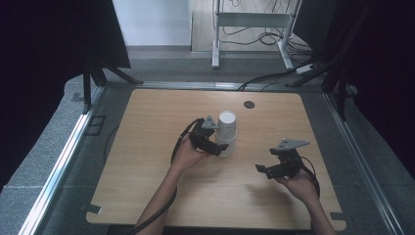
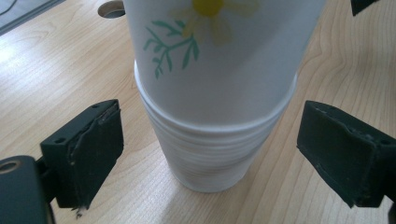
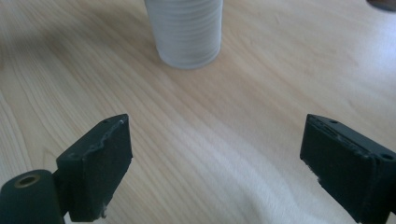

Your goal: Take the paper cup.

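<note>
Two white paper cups (image 1: 226, 132) stand nested on the wooden surface (image 1: 147, 166), slightly behind its centre; the upper cup (image 2: 219, 56) bears a flower print and sits inside the ribbed lower cup (image 2: 210, 158).

Left claw (image 1: 221, 148): spread, jaws flanking the lower cup with a gap on each side, pads not pressing. No grip yet.

Right claw (image 1: 261, 169): released, nothing between the jaws, held apart from the stack toward the near right; its own view shows bare wood ahead and the ribbed cup base farther off.

Progress, judged: early. Stack intact, neither cup lifted or parted. Left appears set to pin the lower cup; remaining would be closing on it, bringing the right claw onto the upper cup, and pulling the two apart.

Room: open wood all round the stack. A round cable hole (image 1: 249, 104) lies behind and to the right, apart from the cups. Surface edges are well away on every side.
</note>
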The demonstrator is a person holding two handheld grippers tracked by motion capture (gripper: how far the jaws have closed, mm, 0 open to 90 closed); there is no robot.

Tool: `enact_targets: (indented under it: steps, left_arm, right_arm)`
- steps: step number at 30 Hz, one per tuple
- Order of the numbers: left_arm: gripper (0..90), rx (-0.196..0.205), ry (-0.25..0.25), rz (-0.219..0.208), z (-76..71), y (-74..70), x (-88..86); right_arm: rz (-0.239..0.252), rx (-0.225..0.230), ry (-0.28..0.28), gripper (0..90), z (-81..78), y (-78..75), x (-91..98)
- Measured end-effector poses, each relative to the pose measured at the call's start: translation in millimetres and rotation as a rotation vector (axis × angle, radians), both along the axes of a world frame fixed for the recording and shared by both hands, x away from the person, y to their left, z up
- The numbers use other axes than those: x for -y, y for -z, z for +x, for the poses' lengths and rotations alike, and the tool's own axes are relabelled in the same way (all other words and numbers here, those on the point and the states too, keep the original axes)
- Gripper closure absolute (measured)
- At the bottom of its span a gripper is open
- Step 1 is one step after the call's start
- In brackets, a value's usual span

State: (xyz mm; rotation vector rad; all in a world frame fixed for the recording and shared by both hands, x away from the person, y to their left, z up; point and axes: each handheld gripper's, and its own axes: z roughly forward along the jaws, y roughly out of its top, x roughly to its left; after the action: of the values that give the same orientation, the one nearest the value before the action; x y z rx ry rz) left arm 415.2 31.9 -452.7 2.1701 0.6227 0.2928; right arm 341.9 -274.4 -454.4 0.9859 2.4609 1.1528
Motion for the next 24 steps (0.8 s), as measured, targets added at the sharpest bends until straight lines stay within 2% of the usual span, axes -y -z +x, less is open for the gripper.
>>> enact_targets:
  steps: [7, 11, 16, 24]
  left_arm:
    - [12.1, -0.005, 0.004, -0.011, 2.7, 0.7, 0.5]
    - [13.7, -0.01, 0.007, -0.033, 4.0, 1.9, -0.6]
    - [14.7, -0.017, 0.012, -0.042, 5.0, 2.1, -0.9]
    - [19.2, -0.005, 0.02, -0.044, 4.4, 2.8, 0.2]
  right_arm:
    - [-0.001, 0.003, -0.032, 12.3, 15.0, -14.3, -7.4]
    - [0.001, -0.004, -0.048, 12.6, 21.7, -19.4, -11.9]
    - [0.022, -0.01, -0.069, 12.8, 30.4, -27.4, -17.9]
    - [0.051, -0.007, -0.096, 12.9, 45.1, -42.2, -27.9]
